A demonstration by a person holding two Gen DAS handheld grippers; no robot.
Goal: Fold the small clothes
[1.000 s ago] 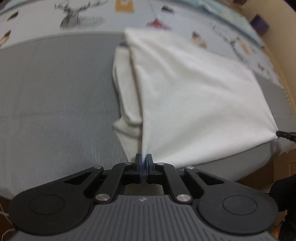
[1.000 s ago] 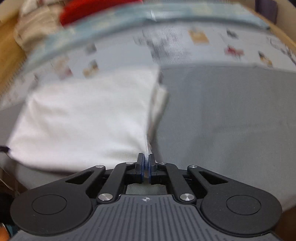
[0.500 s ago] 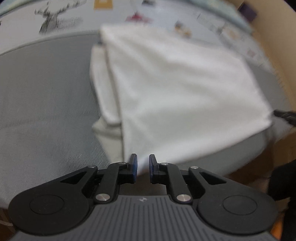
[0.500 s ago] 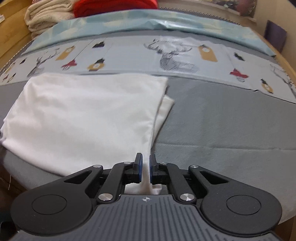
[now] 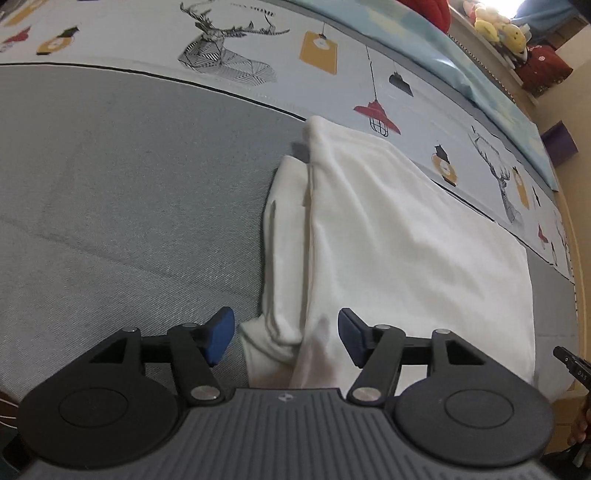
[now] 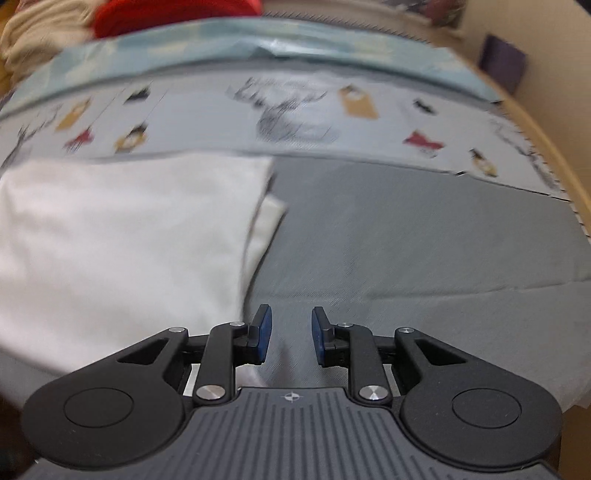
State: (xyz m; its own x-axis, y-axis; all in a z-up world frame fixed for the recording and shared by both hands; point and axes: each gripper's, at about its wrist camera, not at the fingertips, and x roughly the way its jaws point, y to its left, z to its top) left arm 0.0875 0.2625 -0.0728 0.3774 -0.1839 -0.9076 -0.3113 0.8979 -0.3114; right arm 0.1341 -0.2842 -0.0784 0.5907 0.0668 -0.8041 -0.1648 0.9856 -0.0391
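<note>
- Left tongs [image 5: 286,334]: jaws stand well apart, having just been opening. The near corner of the white garment [image 5: 388,236] lies between and below the blue pads [image 5: 221,332]; neither pad presses on it.
- Right tongs [image 6: 288,338]: jaws stand a little apart, having just been opening. Only grey cover shows in the gap; the garment's edge lies just left of the left-hand pad [image 6: 263,334], not clamped.
- White garment: folded into a rough rectangle, flat on the grey bed cover [image 5: 110,221]. In the left wrist view a narrower under-layer [image 5: 286,236] sticks out along its left edge. In the right wrist view [image 6: 118,240] the same strip peeks out on the right edge.
- Cut off: the garment's near corner passes under the body of the left tongs. Its left portion runs out of the right wrist view.
- Bed: beyond the grey cover runs a pale printed sheet with a deer [image 5: 225,51], hanging lamps and tags.
- Far edge, left wrist view: yellow soft toys [image 5: 498,26], partly cropped. A purple box [image 5: 561,142] stands by the wall.
- Right edge, left wrist view: a dark tip [image 5: 570,363], mostly cut off, cannot be identified.
- Right wrist view is blurred; a red item [image 6: 173,13] and cream fabric [image 6: 33,35] at the top are indistinct.
</note>
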